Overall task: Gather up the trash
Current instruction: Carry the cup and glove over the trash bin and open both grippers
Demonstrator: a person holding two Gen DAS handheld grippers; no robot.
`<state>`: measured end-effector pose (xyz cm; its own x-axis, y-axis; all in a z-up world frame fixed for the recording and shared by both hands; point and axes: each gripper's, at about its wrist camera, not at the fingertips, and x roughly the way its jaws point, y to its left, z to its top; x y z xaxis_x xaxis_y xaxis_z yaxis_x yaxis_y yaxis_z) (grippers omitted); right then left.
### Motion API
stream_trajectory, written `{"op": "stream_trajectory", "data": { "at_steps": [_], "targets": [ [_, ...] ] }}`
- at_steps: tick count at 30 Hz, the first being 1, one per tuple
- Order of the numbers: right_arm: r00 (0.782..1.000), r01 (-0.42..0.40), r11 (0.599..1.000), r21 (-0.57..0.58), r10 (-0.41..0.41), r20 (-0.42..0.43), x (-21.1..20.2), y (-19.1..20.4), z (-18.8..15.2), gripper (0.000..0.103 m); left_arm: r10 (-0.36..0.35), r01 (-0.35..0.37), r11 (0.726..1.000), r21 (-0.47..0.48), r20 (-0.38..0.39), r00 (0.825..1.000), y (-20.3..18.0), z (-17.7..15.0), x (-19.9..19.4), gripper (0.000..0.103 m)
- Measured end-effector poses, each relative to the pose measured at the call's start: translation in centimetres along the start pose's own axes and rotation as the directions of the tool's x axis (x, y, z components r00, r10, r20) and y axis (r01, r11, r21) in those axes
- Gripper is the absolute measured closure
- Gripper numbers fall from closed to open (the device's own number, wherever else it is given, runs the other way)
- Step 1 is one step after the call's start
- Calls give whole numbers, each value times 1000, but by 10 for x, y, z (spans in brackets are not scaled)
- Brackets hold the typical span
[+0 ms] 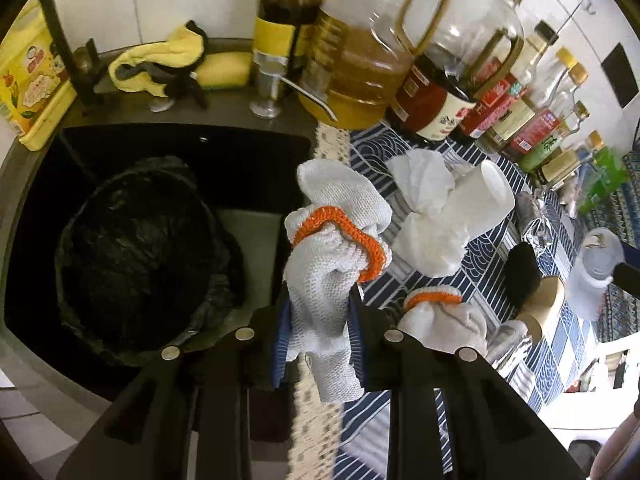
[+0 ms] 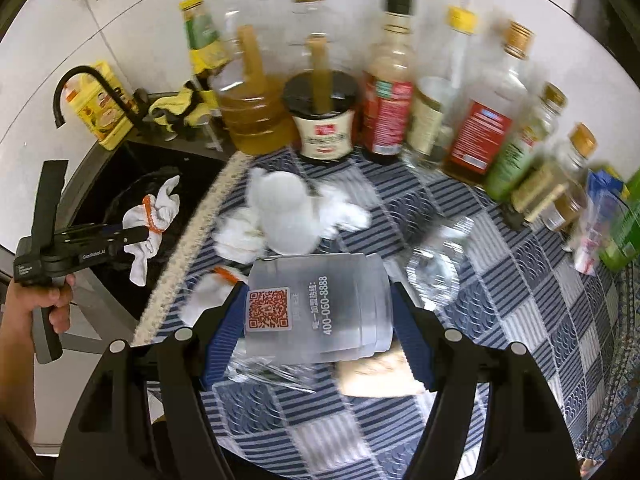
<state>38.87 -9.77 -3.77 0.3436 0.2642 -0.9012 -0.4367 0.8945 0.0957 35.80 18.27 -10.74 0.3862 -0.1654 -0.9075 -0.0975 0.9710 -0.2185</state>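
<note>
- A blue-and-white patterned tablecloth [image 2: 500,280] covered the counter, with a lace edge next to a black sink [image 1: 248,160].
- A bin lined with a black trash bag [image 1: 136,248] stood inside the sink, its mouth open.
- Oil and sauce bottles [image 2: 388,92] lined the back of the counter along the white wall, the largest being a handled oil jug [image 1: 360,60].
- The right gripper [image 2: 320,320] had its blue pads pressed on both sides of a translucent plastic container [image 2: 320,304] bearing a QR sticker and a printed phone number, held above the tablecloth.
- The left gripper [image 1: 320,328] was clamped tight on a white knitted glove [image 1: 332,260] with an orange cuff; in the right wrist view the glove dangled from it over the sink, beside the bag.
- A person's hand [image 2: 48,304] gripped the left gripper's handle.
- A white paper cup [image 1: 480,196] lay tipped on crumpled white tissue [image 1: 424,220] on the cloth.
- A second orange-cuffed glove [image 1: 440,312] lay on the cloth just beside the left gripper.
- A yellow rag [image 1: 160,60] and sponge [image 1: 224,68] sat behind the sink.
</note>
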Motion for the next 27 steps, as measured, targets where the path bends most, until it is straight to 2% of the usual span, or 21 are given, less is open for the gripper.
{"op": "stream_trajectory", "data": {
  "at_steps": [15,22,27],
  "targets": [
    [997,-71,993,-93,70,-16,48,171,64,33,-13,14,999,-32,36,999,132,-7,-56,79],
    [993,-113,989,-98,112,-23,74,234,87,33,-26,29,999,-36,61,998,193,-9,-80,79],
    [990,-139,987,-82,136,-37,92,267,100,33,-58,61,997,-39,66,996,219,-7,-86,78]
  ]
}}
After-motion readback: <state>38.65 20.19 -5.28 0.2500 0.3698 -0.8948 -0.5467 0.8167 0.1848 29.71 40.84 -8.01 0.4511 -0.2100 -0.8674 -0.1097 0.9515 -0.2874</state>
